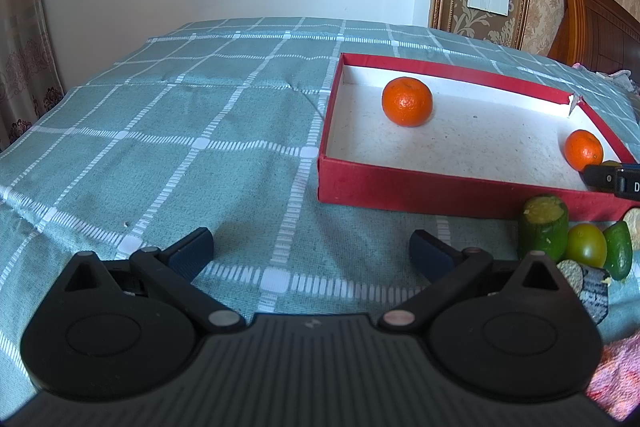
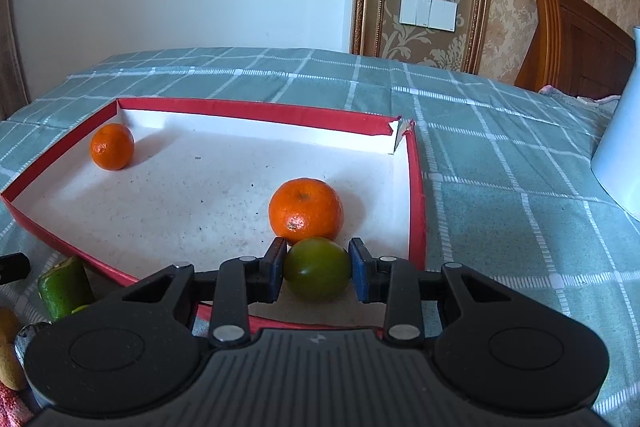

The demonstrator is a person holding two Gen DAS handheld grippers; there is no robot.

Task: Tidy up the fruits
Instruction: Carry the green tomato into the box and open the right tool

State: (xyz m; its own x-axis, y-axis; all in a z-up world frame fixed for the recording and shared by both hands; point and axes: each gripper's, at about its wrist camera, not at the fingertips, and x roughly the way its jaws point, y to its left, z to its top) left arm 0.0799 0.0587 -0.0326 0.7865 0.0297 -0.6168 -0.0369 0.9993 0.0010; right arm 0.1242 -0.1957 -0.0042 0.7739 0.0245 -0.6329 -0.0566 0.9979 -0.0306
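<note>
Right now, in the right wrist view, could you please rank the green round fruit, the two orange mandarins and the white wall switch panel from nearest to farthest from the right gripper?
1. Green round fruit: held in the right gripper's jaws.
2. Orange mandarin: just beyond, in the red box's right half.
3. Orange mandarin: far left corner.
4. White wall switch panel: on the wall behind.

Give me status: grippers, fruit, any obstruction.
Right gripper shut on green fruit, over red box. Left gripper open, empty. Orange sits just beyond the green fruit, close.

White object (image 2: 618, 147) cut by edge
</note>
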